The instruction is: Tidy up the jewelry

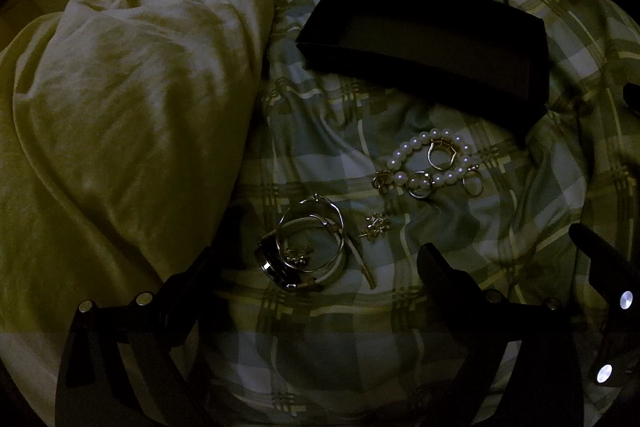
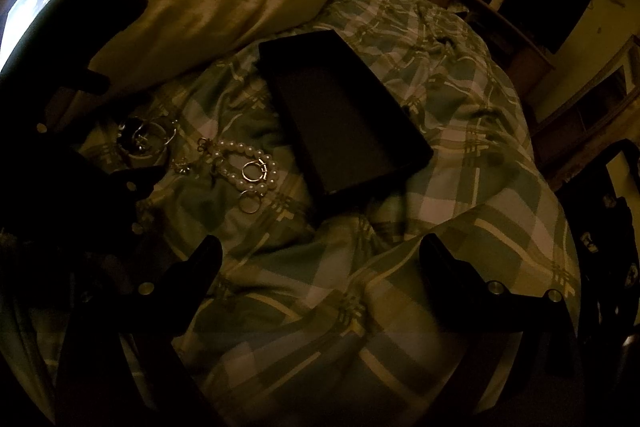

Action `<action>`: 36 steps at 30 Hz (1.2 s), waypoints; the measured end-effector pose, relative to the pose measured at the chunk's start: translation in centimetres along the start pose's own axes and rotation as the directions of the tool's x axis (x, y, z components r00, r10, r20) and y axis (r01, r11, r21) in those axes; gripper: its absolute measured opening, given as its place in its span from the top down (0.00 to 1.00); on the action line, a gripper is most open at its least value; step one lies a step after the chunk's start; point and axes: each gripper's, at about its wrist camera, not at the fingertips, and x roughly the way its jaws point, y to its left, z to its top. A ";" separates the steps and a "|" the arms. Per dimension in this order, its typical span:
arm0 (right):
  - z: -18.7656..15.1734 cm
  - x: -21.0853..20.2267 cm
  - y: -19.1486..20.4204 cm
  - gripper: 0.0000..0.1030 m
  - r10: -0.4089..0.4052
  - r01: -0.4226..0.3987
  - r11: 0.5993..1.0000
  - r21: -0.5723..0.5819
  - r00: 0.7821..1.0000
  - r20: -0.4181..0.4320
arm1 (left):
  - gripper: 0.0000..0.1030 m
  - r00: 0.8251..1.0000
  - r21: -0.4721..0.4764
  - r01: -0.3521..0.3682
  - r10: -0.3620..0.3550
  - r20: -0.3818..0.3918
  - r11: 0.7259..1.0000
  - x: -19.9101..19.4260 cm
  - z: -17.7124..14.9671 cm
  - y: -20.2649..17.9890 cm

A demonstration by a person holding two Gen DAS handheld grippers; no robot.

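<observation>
An open black box (image 1: 428, 45) lies empty on the plaid bedspread (image 1: 344, 315); it also shows in the right wrist view (image 2: 340, 119). In front of it lie a pearl bracelet (image 1: 404, 155) with several rings (image 1: 419, 183), a small star earring (image 1: 376, 225), and hoop bangles with a watch (image 1: 308, 247). My left gripper (image 1: 320, 263) is open, just short of the bangles and watch. My right gripper (image 2: 320, 251) is open and empty over bare bedspread (image 2: 320, 307), below the box. The pearl bracelet (image 2: 244, 151) and bangles (image 2: 148, 135) lie to its upper left.
A rumpled cream duvet (image 1: 132, 99) is heaped on the left. The left gripper's body (image 2: 60, 155) fills the left edge of the right wrist view. Dark furniture and shelves (image 2: 540, 7) stand beyond the bed on the right.
</observation>
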 end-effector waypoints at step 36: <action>-0.2 -0.6 0.2 0.06 0.258 -0.258 0.966 0.022 0.966 0.004 | 0.07 0.972 -0.135 0.235 -0.234 0.027 0.962 -0.8 -0.7 3.8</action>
